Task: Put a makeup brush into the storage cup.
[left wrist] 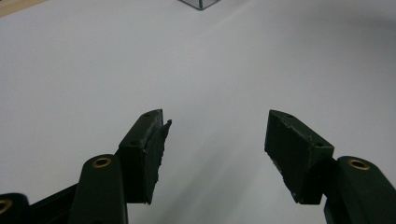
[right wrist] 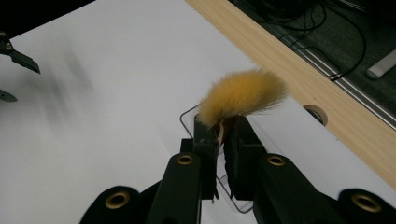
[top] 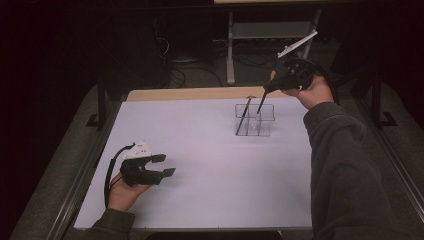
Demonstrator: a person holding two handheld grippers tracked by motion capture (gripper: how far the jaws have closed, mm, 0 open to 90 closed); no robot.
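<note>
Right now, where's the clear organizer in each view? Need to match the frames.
High view: the clear organizer stands right of centre at the far side of the white table, under the right gripper holding a brush.
Left gripper view: one corner at the top edge.
Right gripper view: its rim just behind the jaws, below the brush's yellow bristles.
Shared landmark: the white table.

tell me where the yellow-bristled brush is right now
In the high view the brush is at the table's far right, clamped in the right gripper, handle down in the clear organizer.
</note>
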